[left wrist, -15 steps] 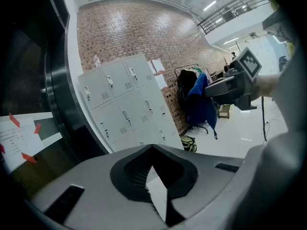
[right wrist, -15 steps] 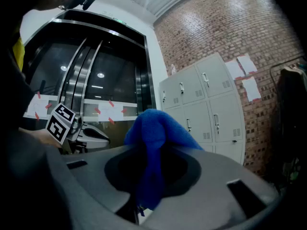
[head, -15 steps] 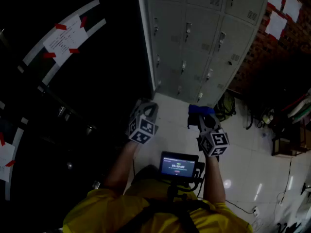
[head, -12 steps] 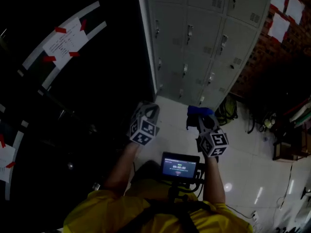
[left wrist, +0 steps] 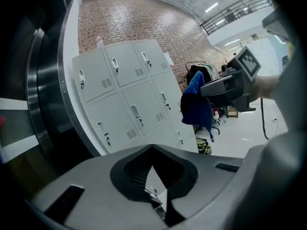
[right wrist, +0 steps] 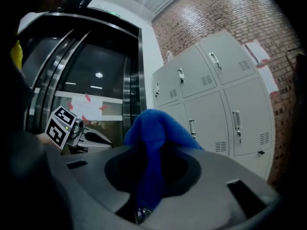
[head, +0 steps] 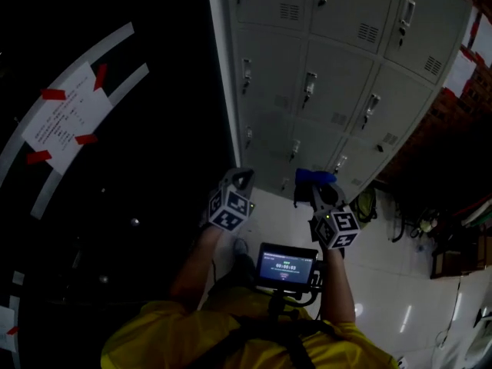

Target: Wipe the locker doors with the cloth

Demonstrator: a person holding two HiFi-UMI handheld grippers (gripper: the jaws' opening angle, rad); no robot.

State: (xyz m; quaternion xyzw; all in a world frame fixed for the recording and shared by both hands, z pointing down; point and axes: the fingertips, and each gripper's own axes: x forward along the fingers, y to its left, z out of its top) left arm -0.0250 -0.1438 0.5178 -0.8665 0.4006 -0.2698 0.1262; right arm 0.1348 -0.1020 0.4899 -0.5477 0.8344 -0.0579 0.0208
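Observation:
The grey locker bank [head: 330,75] stands ahead, its doors closed, and also shows in the left gripper view [left wrist: 129,95] and the right gripper view [right wrist: 216,104]. My right gripper [head: 315,184] is shut on a blue cloth [head: 310,177] that bunches up over its jaws [right wrist: 156,138]. It is held short of the lower lockers, not touching them. The same cloth [left wrist: 195,104] hangs from that gripper in the left gripper view. My left gripper [head: 240,178] sits beside it to the left, shut with nothing held [left wrist: 156,207].
A dark glass wall with a taped paper sheet [head: 65,118] fills the left. A brick wall [left wrist: 144,18] rises behind the lockers. A bag [head: 363,204] lies on the white tiled floor [head: 400,275] at the lockers' right end. A small screen [head: 286,266] hangs at my chest.
The lockers now fill more of the head view and look nearer. Both grippers have risen slightly towards the lower doors, the cloth still in the right one.

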